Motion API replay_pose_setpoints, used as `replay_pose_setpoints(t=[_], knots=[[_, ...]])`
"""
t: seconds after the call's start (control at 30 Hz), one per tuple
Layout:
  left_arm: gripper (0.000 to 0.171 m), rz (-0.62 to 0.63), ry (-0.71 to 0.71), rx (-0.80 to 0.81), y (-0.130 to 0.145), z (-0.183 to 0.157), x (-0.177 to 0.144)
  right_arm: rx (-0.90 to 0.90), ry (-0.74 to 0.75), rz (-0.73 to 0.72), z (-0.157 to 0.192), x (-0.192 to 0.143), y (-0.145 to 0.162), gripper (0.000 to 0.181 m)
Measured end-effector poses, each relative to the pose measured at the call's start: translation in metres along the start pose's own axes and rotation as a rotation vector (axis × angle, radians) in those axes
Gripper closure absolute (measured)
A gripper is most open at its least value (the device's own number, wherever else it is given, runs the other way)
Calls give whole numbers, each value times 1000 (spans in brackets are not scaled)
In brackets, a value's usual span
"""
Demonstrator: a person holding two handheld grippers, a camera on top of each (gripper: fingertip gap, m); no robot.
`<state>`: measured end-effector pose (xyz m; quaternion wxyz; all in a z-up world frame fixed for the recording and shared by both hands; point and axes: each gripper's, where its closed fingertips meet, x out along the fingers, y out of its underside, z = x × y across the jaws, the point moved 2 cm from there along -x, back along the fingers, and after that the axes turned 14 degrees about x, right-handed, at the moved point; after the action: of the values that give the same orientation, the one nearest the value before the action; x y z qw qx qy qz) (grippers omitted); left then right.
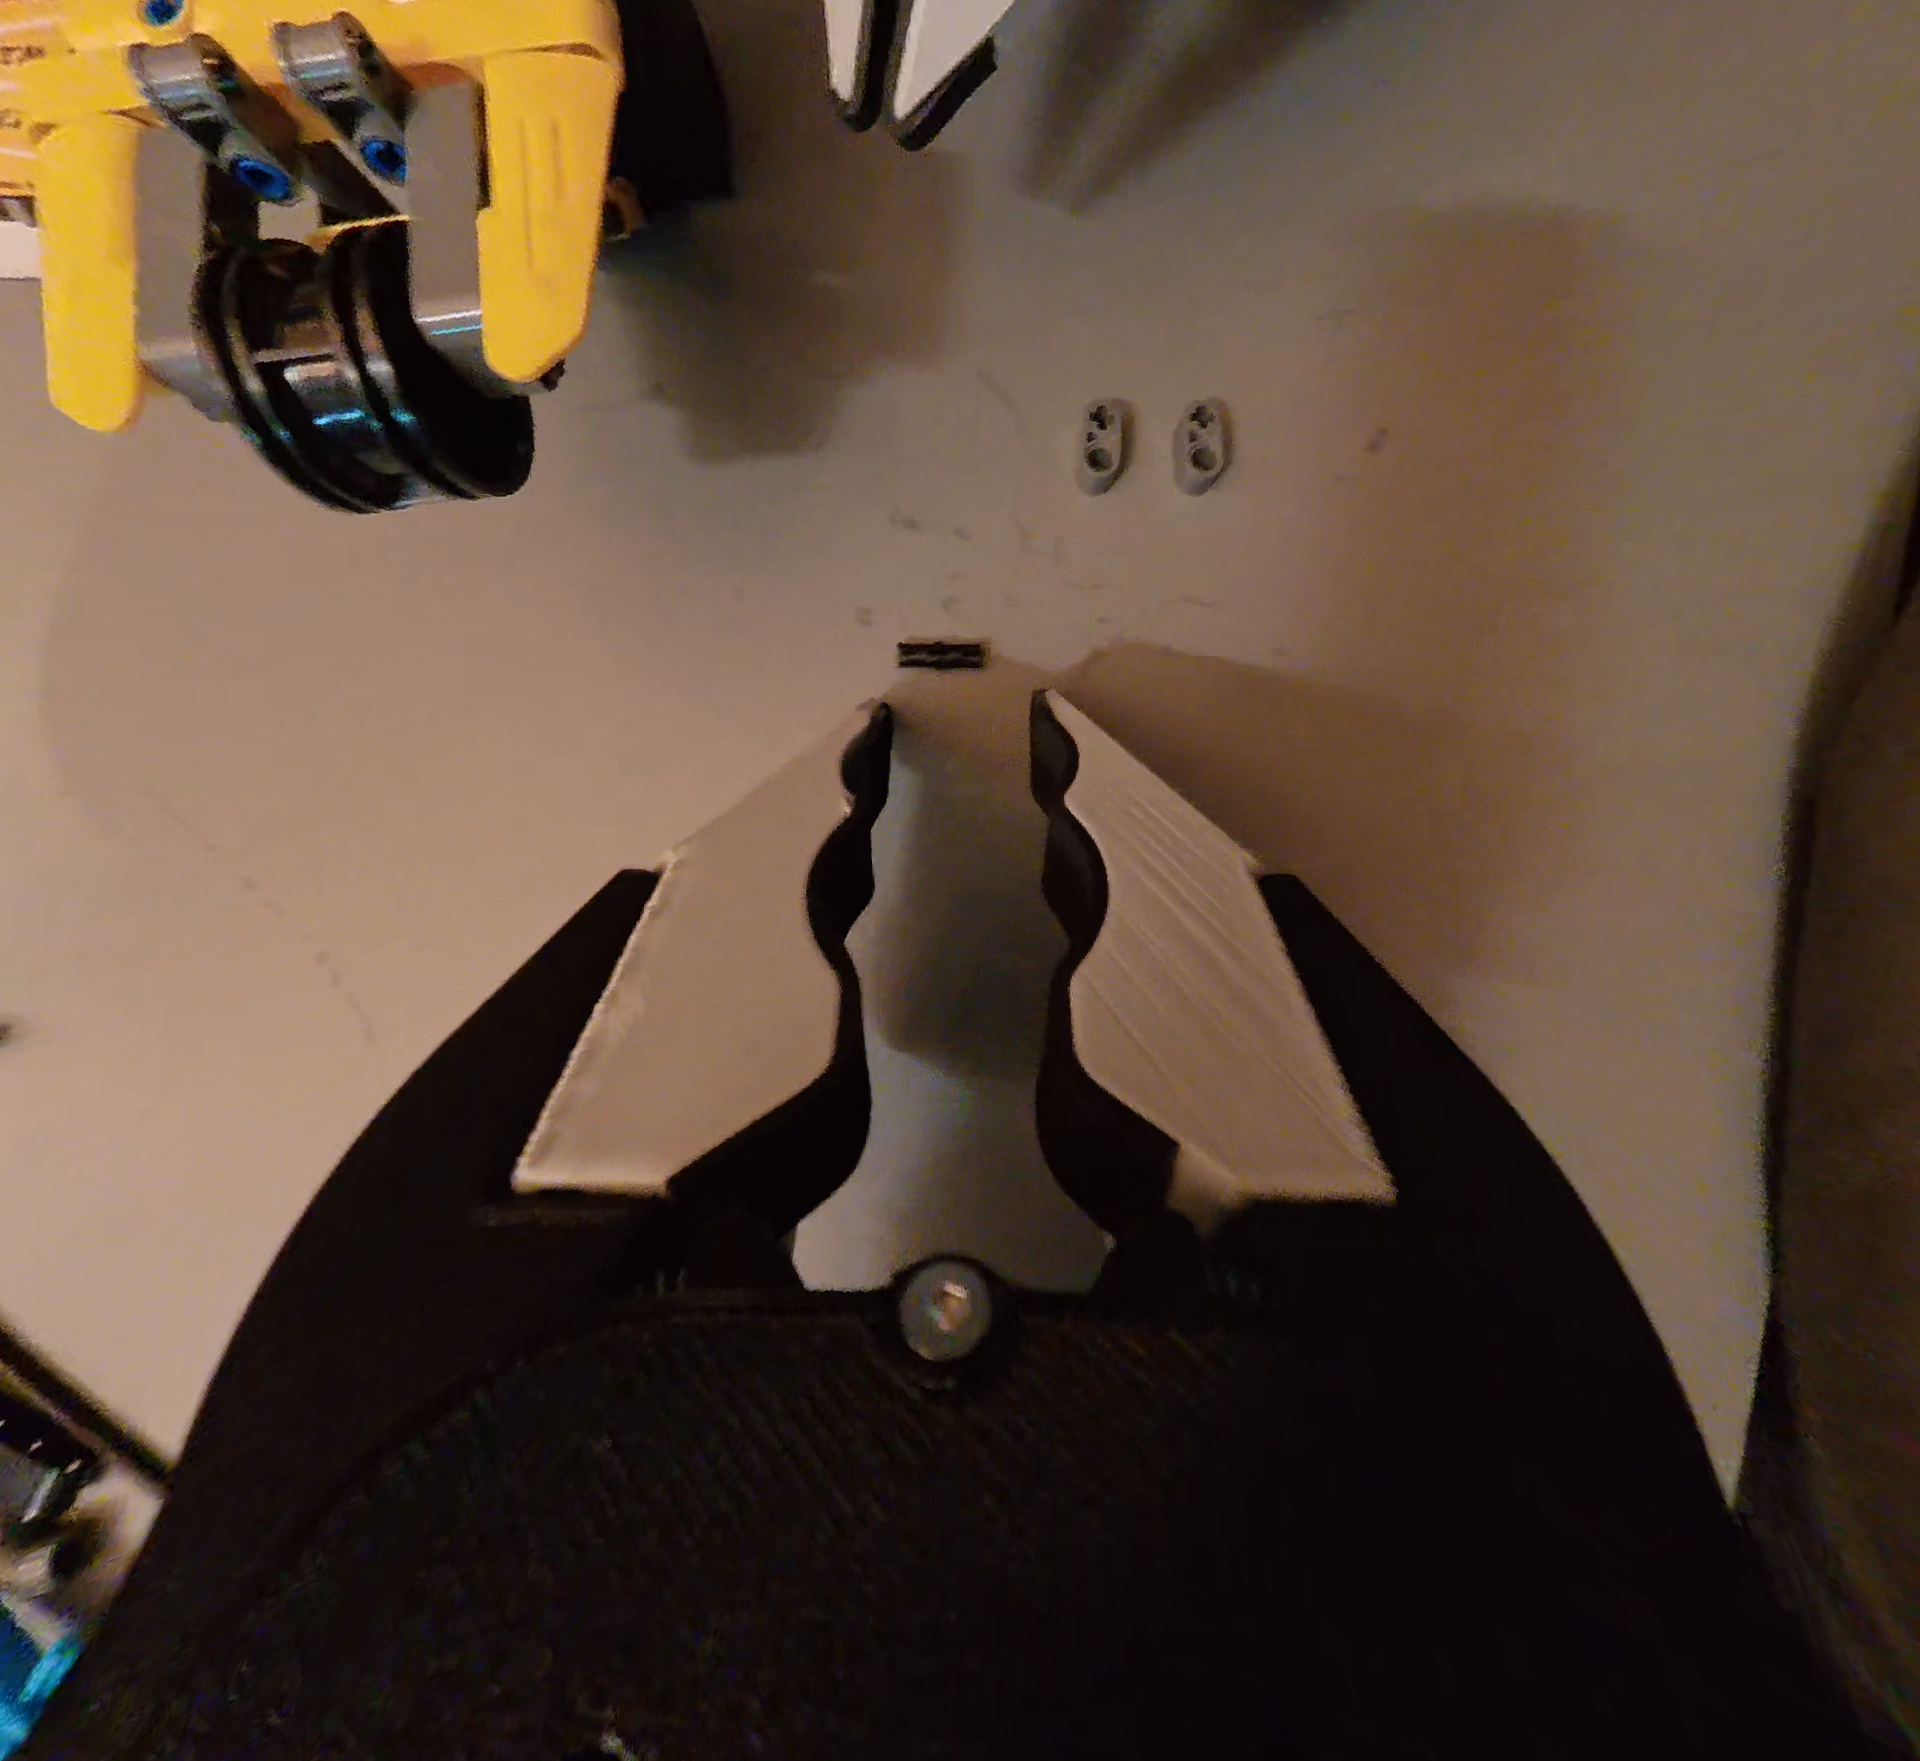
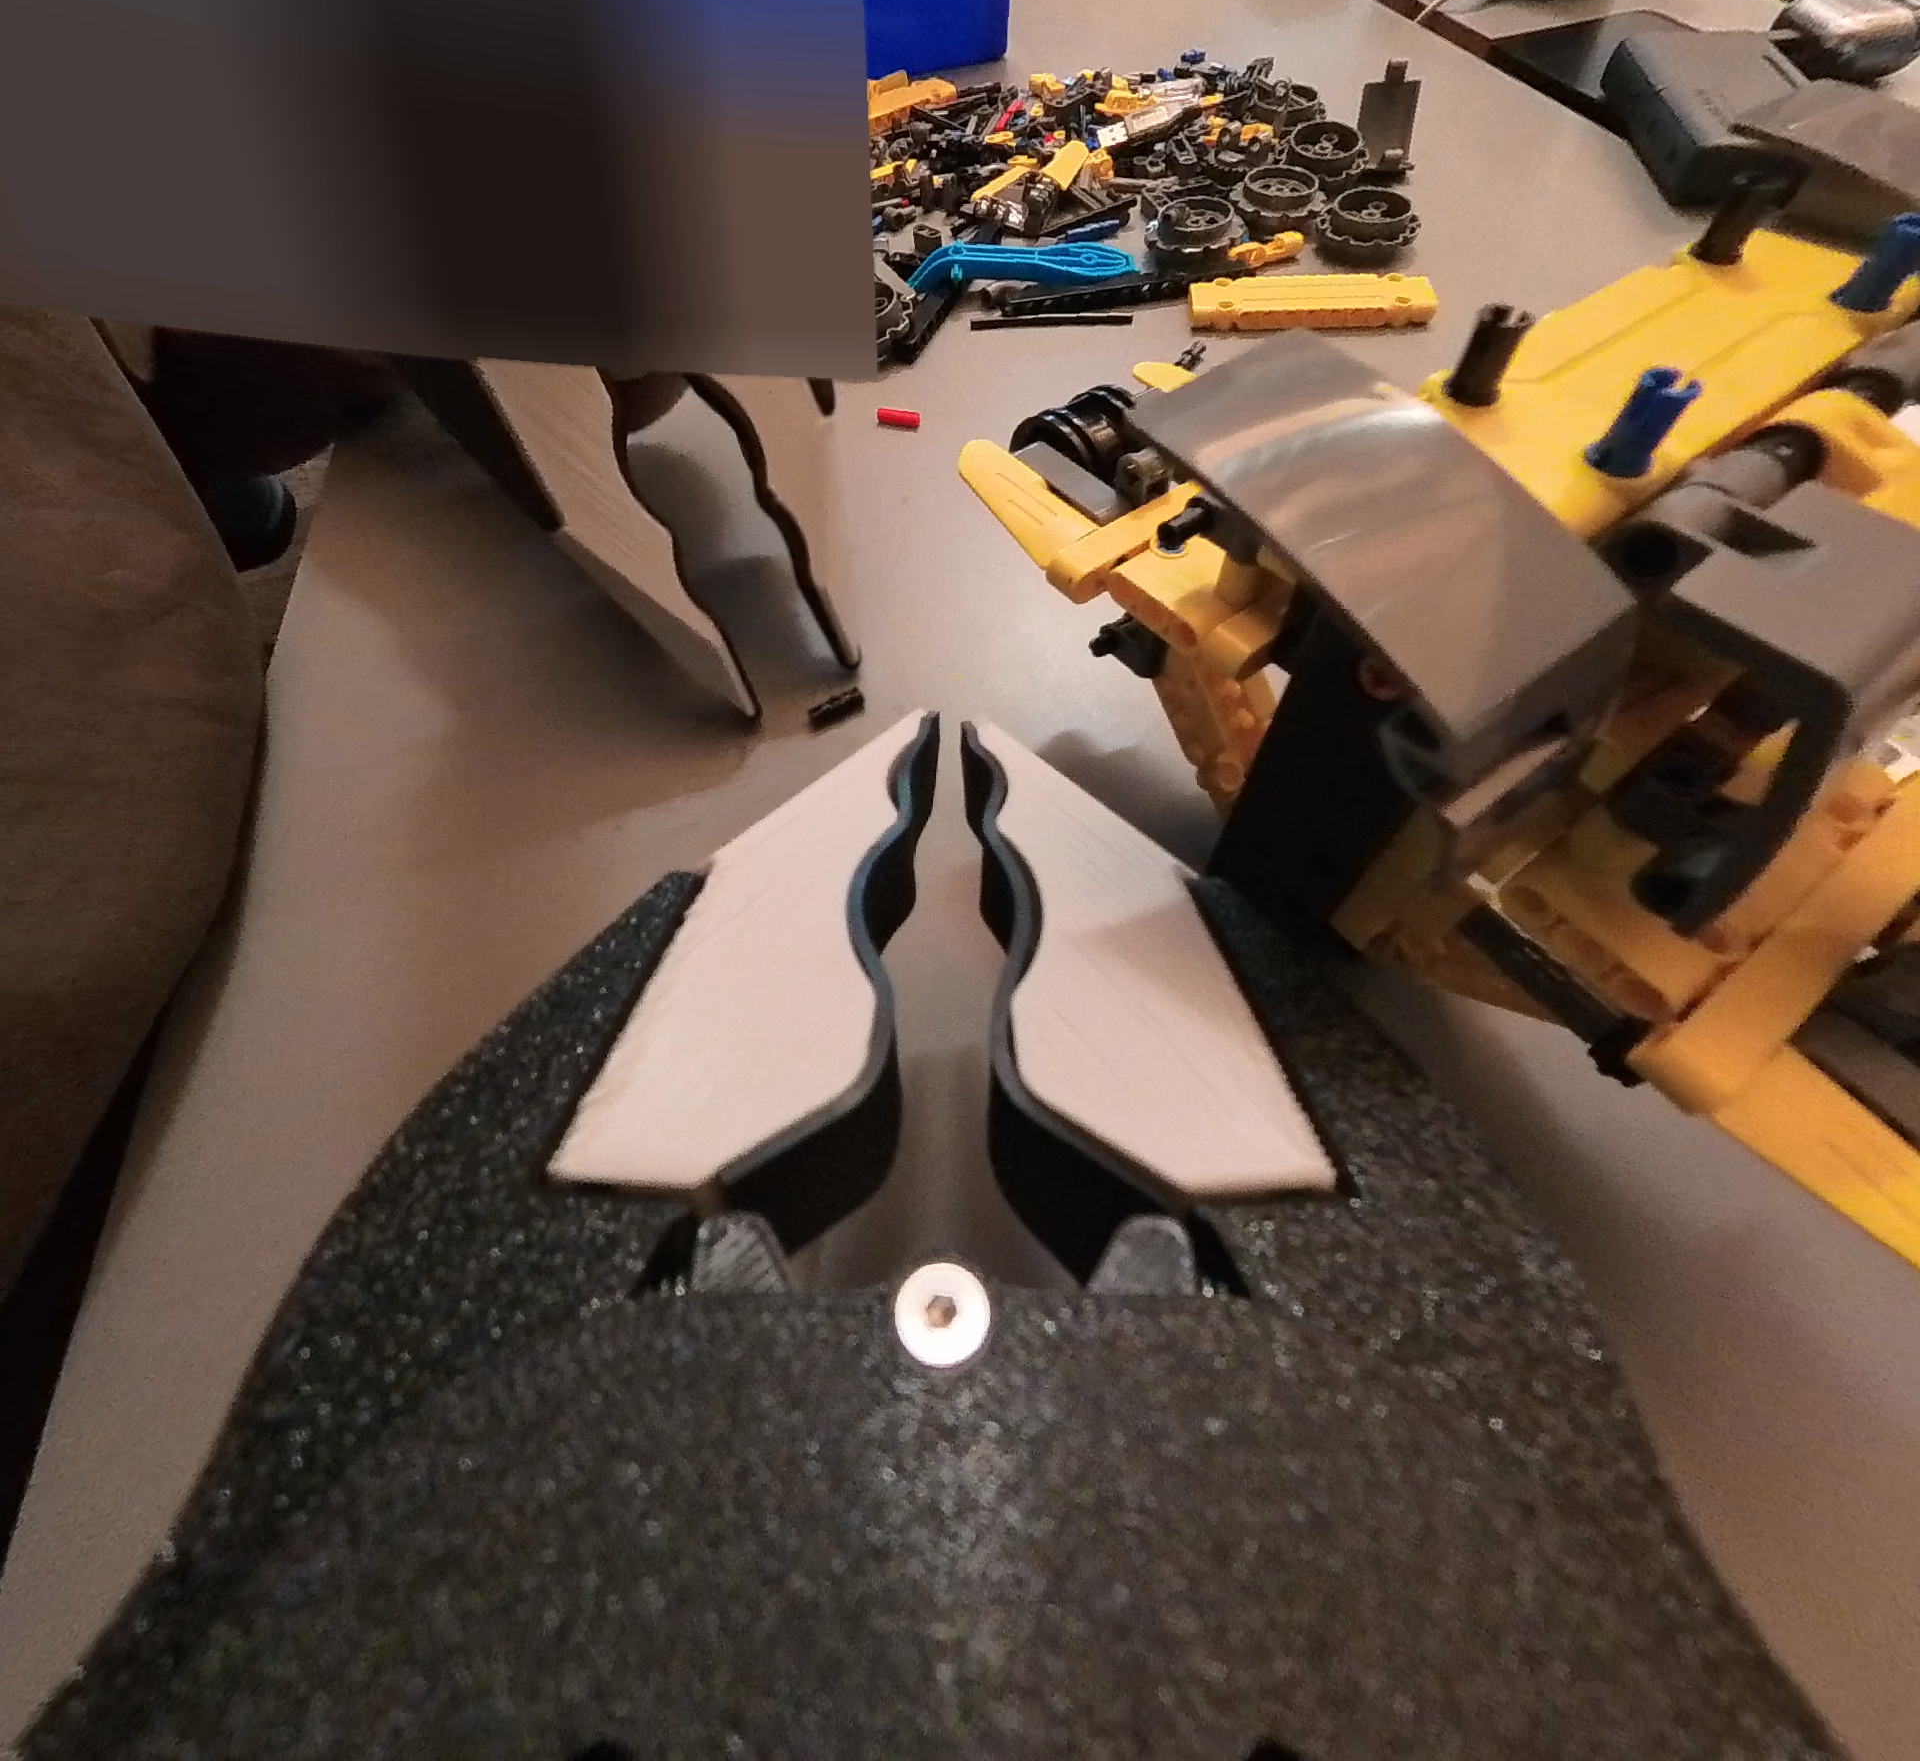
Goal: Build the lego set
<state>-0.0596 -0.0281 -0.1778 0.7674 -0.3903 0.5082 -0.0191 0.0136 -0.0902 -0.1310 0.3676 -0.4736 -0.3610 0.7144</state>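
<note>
The left gripper (image 1: pixel 961 703) is held low over the plain grey tabletop (image 1: pixel 1455 568). Its white fingers with wavy black pads are set a moderate way apart, and nothing is held between them. A small black ridged plastic piece (image 1: pixel 940 655) is seen lying flat on the table just beyond its fingertips, apart from them. Farther ahead and a little to the right of the tips, two small grey oval connector pieces (image 1: pixel 1103 447) lie side by side. A partly built yellow and grey brick model with black rings at its end (image 1: pixel 312 101) is seen ahead and well to the left. The tips of the right gripper (image 1: pixel 894 116) show straight ahead, at the far edge of the left wrist view.

The right gripper (image 2: pixel 949 729) is drawn almost closed. Only a thin slit is left between its pads, and nothing is gripped in it. The same small black piece (image 2: pixel 836 706) lies just ahead and left of its tips, beside the tips of the left gripper (image 2: pixel 800 688). The yellow model (image 2: pixel 1455 620) lies close on its right. A heap of loose black, yellow and blue parts (image 2: pixel 1143 173) and a small red pin (image 2: pixel 897 418) are seen well ahead.
</note>
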Motion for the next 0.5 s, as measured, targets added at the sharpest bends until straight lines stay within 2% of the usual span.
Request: replay_pose_setpoints(t=[0.1,0.3,0.37,0.5], knots=[[148,-8,-78,-16,4,20,-14,0,1,1,0,0,0,178],[143,-68,-309,-251,38,108,-69,13,-9,0,-1,0,0,176],[140,-53,-327,-326,56,132,-75,6,-9,-3,0,0,0,176],[140,20,-277,-313,79,153,-61,-7,-11,-3,2,-1,0,176]])
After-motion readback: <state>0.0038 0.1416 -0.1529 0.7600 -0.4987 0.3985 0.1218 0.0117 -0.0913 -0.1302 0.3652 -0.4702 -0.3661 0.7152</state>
